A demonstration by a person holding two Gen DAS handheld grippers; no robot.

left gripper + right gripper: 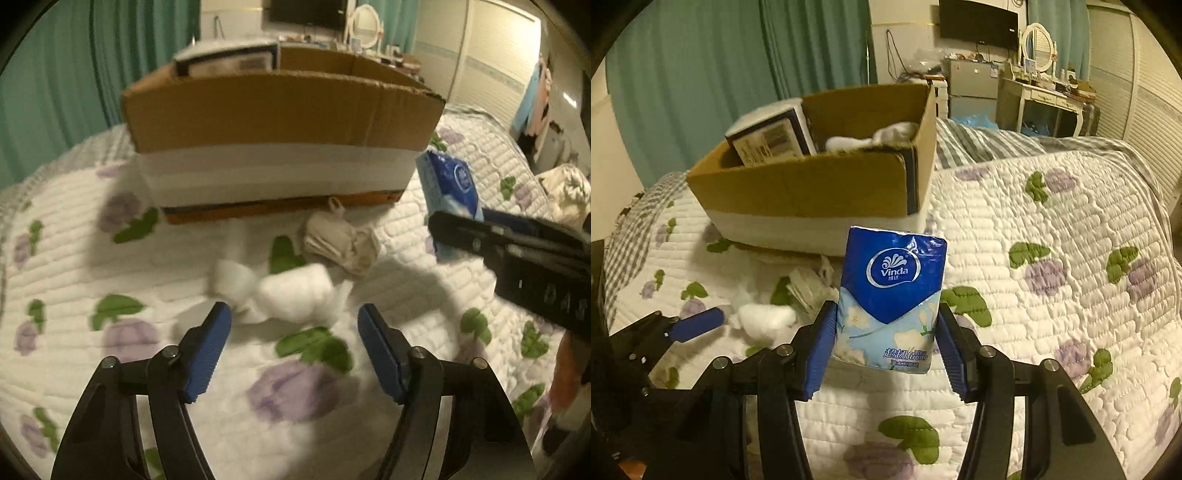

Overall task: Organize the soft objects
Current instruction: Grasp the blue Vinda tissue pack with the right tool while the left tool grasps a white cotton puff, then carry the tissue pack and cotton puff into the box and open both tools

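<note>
My right gripper (886, 314) is shut on a blue Vinda tissue pack (890, 295) and holds it upright above the quilt, in front of the cardboard box (812, 188). The pack also shows in the left wrist view (448, 186). My left gripper (294, 317) is open and empty, just short of a white cotton wad (291, 291) on the quilt; the wad also shows in the right wrist view (764, 317). A beige rolled cloth (341, 240) lies between the wad and the box (280, 110). The box holds a dark carton (772, 136) and white soft stuff (882, 134).
A floral quilted bedspread (1052, 240) covers the bed. Teal curtains (701, 74) hang behind the box. A dresser with a mirror (1039, 44) and a wall TV (979, 22) stand at the back. A cream bundle (569, 192) lies at the far right.
</note>
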